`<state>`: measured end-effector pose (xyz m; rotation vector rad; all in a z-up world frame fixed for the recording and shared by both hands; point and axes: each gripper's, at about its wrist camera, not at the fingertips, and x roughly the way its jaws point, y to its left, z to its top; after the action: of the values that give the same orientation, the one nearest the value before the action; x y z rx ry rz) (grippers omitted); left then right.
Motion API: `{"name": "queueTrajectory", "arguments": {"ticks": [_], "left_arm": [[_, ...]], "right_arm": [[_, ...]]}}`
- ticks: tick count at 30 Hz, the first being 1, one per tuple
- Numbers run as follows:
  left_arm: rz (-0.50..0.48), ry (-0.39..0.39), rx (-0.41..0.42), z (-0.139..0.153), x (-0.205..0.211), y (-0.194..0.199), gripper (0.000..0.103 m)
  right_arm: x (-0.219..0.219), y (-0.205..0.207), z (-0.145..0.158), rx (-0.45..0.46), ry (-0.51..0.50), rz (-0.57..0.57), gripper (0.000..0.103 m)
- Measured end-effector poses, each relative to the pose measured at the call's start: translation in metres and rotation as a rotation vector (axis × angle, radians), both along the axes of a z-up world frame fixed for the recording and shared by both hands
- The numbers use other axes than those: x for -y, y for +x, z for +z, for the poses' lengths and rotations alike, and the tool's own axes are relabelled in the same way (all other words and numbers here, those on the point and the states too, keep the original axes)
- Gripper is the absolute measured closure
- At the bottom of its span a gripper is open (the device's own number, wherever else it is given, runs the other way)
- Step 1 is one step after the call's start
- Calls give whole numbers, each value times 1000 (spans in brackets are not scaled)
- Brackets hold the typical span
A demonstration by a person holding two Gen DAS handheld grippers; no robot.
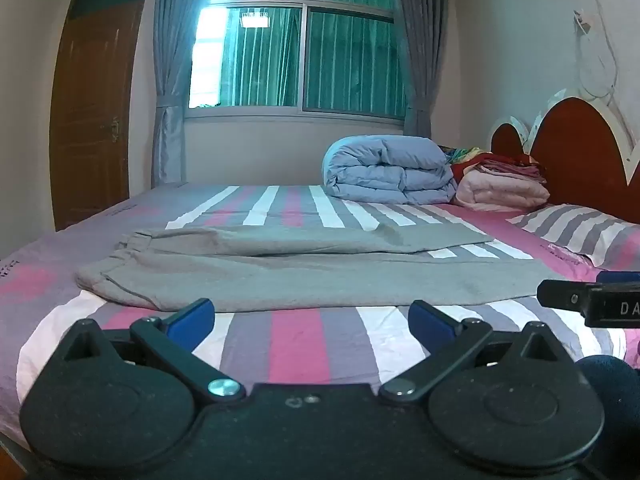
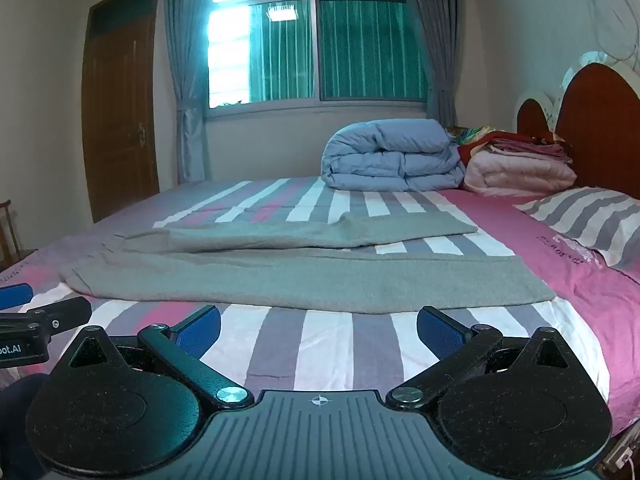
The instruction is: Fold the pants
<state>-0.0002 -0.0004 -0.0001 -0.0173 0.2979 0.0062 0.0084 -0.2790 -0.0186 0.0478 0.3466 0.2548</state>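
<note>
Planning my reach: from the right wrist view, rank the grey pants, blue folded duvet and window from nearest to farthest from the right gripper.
1. Grey pants: just ahead of the right gripper.
2. Blue folded duvet: far side, centre-right.
3. Window: back wall.

Plain grey pants (image 1: 288,272) lie on a bedsheet (image 1: 296,340) striped pink, white and grey-purple, with a matching striped pillow (image 2: 592,220) at right, a pale blue quilt (image 1: 388,170) and pink blanket (image 1: 500,192) far off, and blue-padded black grippers near.
</note>
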Motion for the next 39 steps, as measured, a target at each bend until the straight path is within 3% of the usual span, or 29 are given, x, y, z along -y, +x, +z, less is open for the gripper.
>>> {"name": "queueTrajectory", "arguments": {"ticks": [39], "left_arm": [[7,6,-3,-1,4,0,6]], "right_arm": [[3,2,-6,-12,14,-7,0]]}}
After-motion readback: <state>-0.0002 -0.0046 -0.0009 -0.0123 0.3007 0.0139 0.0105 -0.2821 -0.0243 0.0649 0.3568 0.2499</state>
